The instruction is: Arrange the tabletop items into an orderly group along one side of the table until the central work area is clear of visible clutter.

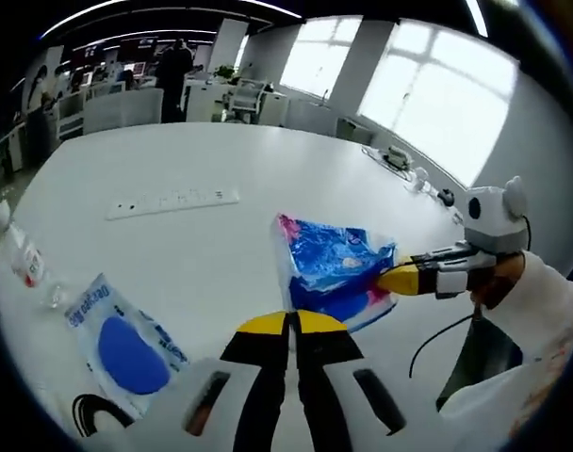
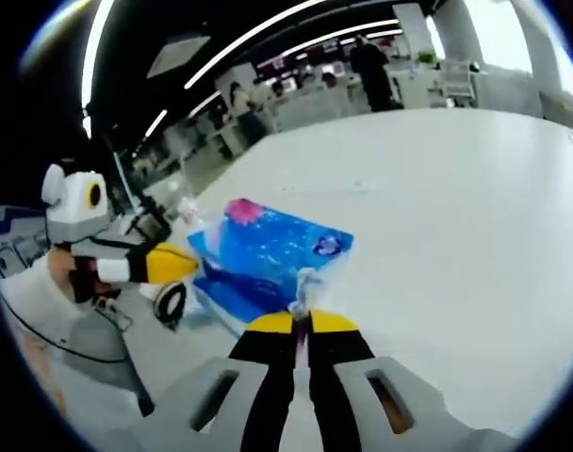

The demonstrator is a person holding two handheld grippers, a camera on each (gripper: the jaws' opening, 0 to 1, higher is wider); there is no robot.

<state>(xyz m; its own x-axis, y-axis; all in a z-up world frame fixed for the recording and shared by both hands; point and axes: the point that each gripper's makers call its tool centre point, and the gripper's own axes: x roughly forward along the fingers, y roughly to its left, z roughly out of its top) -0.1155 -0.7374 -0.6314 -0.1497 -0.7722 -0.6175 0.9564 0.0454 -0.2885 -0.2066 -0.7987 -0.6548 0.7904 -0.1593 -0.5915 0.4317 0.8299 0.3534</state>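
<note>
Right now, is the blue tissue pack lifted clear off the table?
No. The blue tissue pack lies on the white table, with both grippers at its edges.

Left gripper [image 1: 293,320] has its jaws together over the white table [image 1: 221,160]. Right gripper [image 1: 392,279] pinches the blue tissue pack [image 1: 332,268]. Blue-and-white pouch [image 1: 124,344] near the table's edge, power strip [image 1: 173,201] mid-table.

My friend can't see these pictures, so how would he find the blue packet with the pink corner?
Start at the big white table. In the left gripper view, look near its middle, just below the long white power strip. The blue packet lies there, pinched by the right gripper; unlike the white pouch with a blue oval, it is swirly blue with a pink corner.
</note>
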